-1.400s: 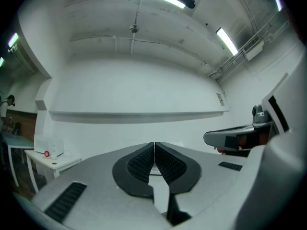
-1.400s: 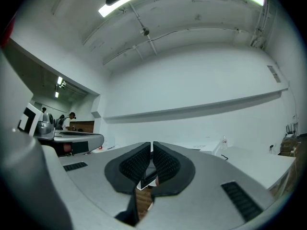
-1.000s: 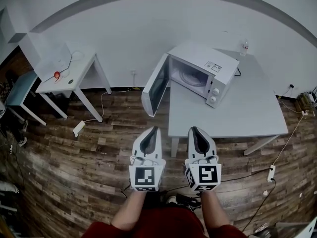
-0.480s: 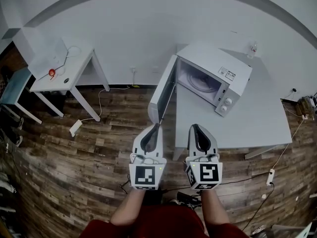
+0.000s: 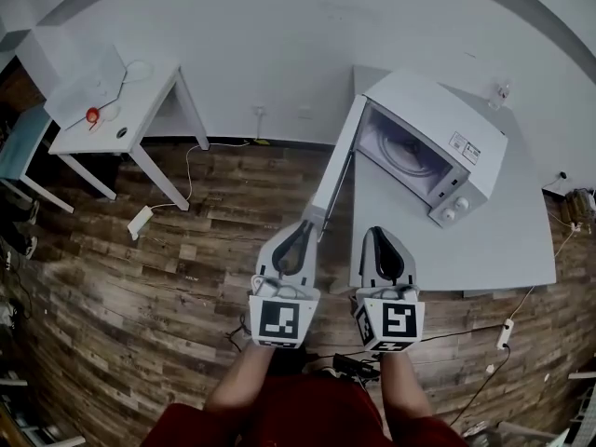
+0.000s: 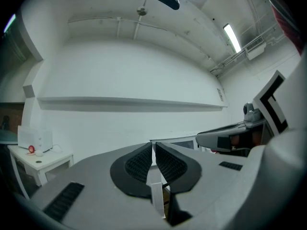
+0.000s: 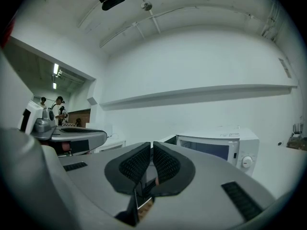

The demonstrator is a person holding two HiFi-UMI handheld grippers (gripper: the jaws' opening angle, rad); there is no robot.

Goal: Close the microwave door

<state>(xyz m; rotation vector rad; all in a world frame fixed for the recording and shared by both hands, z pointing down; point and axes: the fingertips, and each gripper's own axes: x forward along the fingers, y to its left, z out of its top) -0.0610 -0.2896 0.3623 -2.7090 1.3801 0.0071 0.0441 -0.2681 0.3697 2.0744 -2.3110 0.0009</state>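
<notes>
The microwave point(image 5: 438, 147) sits on the far left part of a grey table point(image 5: 484, 250), its front turned towards us. Its door point(image 5: 337, 180) stands wide open, swung out past the table's left edge and over the wooden floor point(image 5: 186, 277). Inside we see the round glass plate, and the two knobs are on the front panel at the right.

We hold the left gripper point(image 5: 300, 229) with its tip just beside the door's free end; we cannot tell whether they touch. Its jaws are pressed together with nothing between them. The right gripper point(image 5: 376, 234) is near it, over the table's near left corner, its jaws likewise together and empty. Both point level towards the white wall point(image 5: 279, 54).

A small bottle point(image 5: 503, 91) stands on the table behind the microwave. Well apart to the left is a small white table point(image 5: 140, 124) with a red thing point(image 5: 93, 115) on it.
</notes>
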